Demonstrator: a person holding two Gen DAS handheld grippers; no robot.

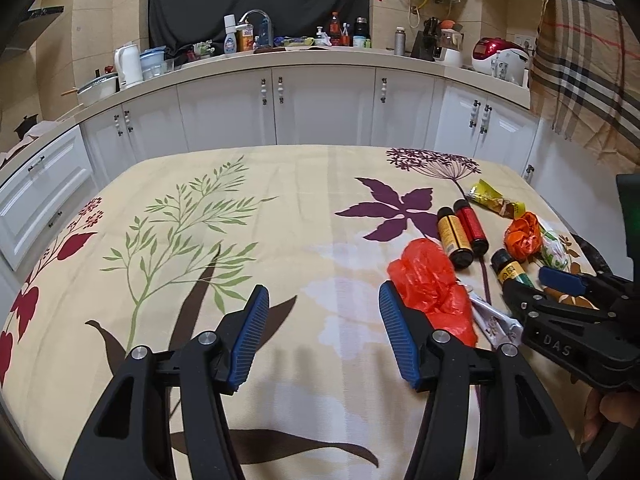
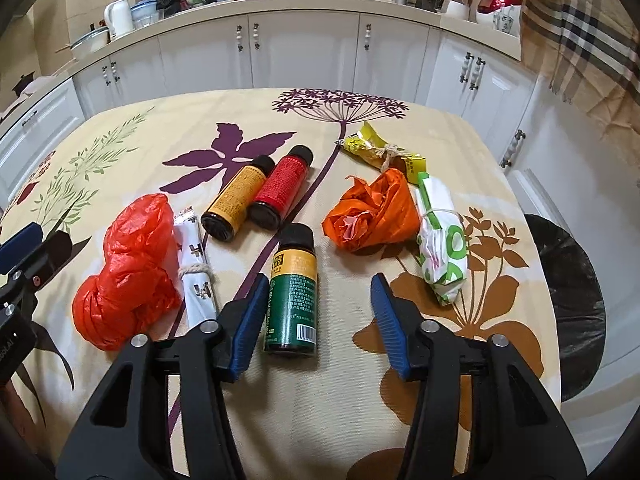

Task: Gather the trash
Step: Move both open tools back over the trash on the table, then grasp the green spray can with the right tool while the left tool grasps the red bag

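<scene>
Trash lies on the flowered tablecloth (image 2: 320,420). A green-label bottle (image 2: 294,292) lies between my right gripper's open jaws, close to the left finger; the right gripper (image 2: 320,280) is not pressing on it. Beyond it lie a yellow-label bottle (image 2: 236,204), a red-label bottle (image 2: 280,188), a crumpled orange bag (image 2: 368,212), a white and green packet (image 2: 440,240) and a yellow wrapper (image 2: 380,148). A red plastic bag (image 1: 432,284) sits just right of my left gripper (image 1: 324,292), which is open over bare cloth. A tied white wrapper (image 2: 196,268) lies beside the red bag.
A bin lined with a black bag (image 2: 572,300) stands off the table's right edge. White cabinets (image 1: 320,108) and a cluttered counter run behind the table. A plaid cloth (image 1: 588,52) hangs at the upper right. The right gripper's body (image 1: 568,320) crowds the left wrist view's right side.
</scene>
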